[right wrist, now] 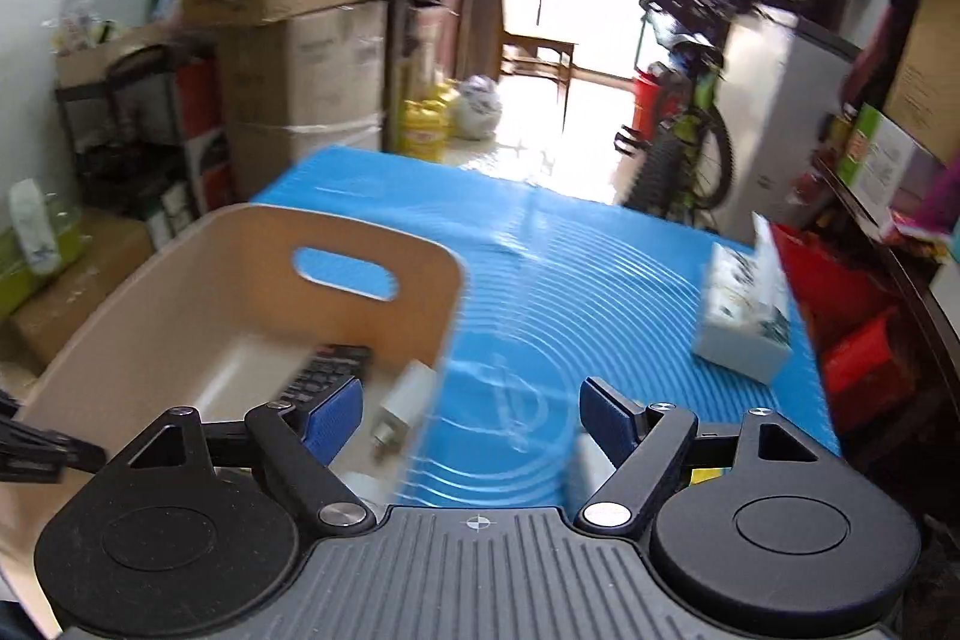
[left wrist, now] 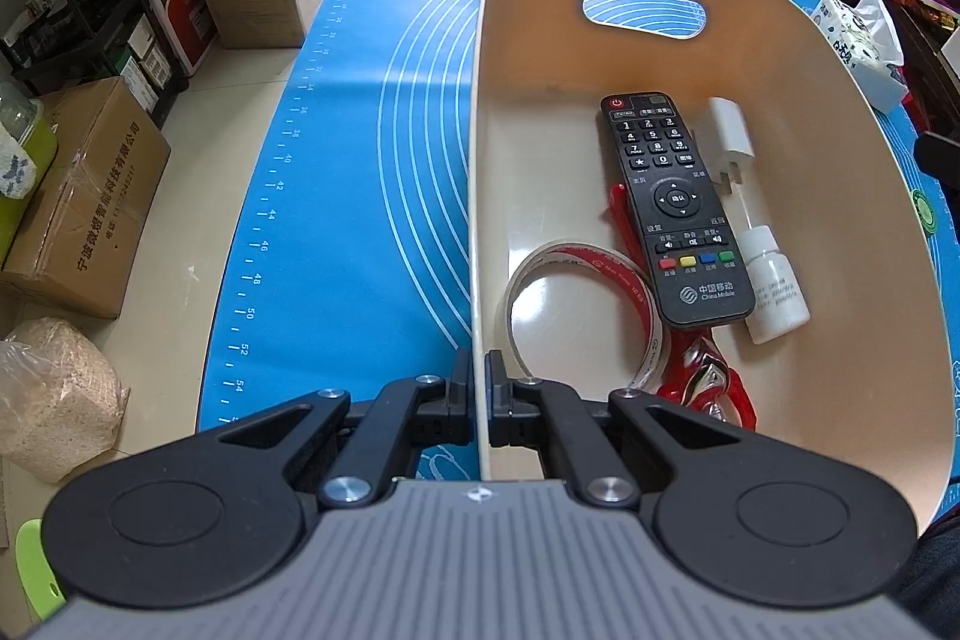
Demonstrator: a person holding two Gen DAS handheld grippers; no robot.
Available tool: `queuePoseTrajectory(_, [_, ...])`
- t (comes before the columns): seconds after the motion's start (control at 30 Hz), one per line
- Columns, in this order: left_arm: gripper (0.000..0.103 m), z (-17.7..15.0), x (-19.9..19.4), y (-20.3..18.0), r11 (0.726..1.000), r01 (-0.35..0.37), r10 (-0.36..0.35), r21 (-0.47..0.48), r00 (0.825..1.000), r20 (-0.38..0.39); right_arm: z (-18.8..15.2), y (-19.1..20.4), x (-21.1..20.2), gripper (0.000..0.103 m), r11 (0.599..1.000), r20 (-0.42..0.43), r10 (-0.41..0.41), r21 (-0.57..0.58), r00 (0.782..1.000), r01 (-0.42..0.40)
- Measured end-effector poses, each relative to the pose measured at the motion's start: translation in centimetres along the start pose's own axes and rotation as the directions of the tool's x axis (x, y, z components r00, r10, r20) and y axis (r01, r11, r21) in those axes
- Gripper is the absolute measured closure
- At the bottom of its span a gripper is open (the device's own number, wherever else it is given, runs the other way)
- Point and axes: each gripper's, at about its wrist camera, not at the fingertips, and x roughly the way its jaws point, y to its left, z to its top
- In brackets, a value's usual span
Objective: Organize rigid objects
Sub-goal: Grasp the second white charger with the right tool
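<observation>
Tongs of the left hand pinched the beige bin's left wall on the bench's blue mat. Inside lay a remote, white charger, small bottle and tape roll. Right tongs gaped wide, holding nothing.

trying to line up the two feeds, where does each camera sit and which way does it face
Left wrist: sits on the left tool, looking down into the beige bin; its fingers are clamped on the bin's left wall, with the remote inside.
Right wrist: sits on the right tool, open and held above the blue mat, facing the window; the image is blurred.
Shared: bin, remote, white charger, mat, tissue box.
</observation>
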Motion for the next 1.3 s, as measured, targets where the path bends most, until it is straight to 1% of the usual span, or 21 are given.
queuePoseTrajectory(0.17, [0.099, 0.0, 0.0, 0.0, 1.000, 0.000, 0.000, -0.001, 1.000, 0.000, -1.4, -3.0, 2.3, 0.021, 0.999, -0.046, -0.046, 0.026, 0.998, 0.047])
queuePoseTrajectory(0.33, [0.099, 0.0, -0.1, 0.0, 1.000, -0.004, 0.004, 0.003, 1.000, 0.000, -3.1, -4.9, 4.7, 0.021, 0.997, -0.076, -0.077, 0.026, 0.994, 0.079])
queuePoseTrajectory(0.5, [0.099, 0.0, -0.1, 0.0, 1.000, -0.006, 0.006, 0.005, 1.000, -0.001, -3.7, -5.4, 7.0, 0.021, 0.998, -0.074, -0.069, -0.008, 0.995, 0.069])
queuePoseTrajectory(0.63, [0.099, 0.0, -0.1, 0.0, 1.000, -0.007, 0.007, 0.005, 1.000, -0.001, -4.0, -5.4, 9.6, 0.023, 0.997, -0.126, -0.074, -0.022, 0.989, 0.072])
queuePoseTrajectory(0.7, [0.099, 0.0, -0.1, 0.0, 1.000, -0.008, 0.008, 0.006, 1.000, -0.001, -4.2, -5.6, 10.5, 0.033, 0.998, -0.138, -0.066, 0.009, 0.988, 0.068])
queuePoseTrajectory(0.83, [0.099, 0.0, -0.1, 0.0, 1.000, -0.009, 0.009, 0.007, 1.000, -0.001, -4.6, -5.9, 11.3, 0.046, 0.995, -0.115, -0.054, 0.077, 0.992, 0.063])
queuePoseTrajectory(0.9, [0.099, 0.0, -0.1, 0.1, 1.000, -0.009, 0.009, 0.008, 1.000, 0.000, -4.7, -5.9, 11.6, 0.061, 0.994, -0.124, -0.042, 0.095, 0.991, 0.054])
queuePoseTrajectory(1.03, [0.099, 0.0, -0.1, 0.0, 1.000, -0.010, 0.010, 0.007, 1.000, -0.001, -4.7, -5.5, 11.3, 0.066, 0.996, -0.120, -0.034, 0.075, 0.992, 0.043])
queuePoseTrajectory(1.3, [0.099, 0.0, -0.1, 0.1, 1.000, -0.010, 0.010, 0.008, 1.000, -0.001, -5.2, -5.8, 7.8, 0.067, 0.993, -0.068, -0.037, 0.113, 0.997, 0.045])
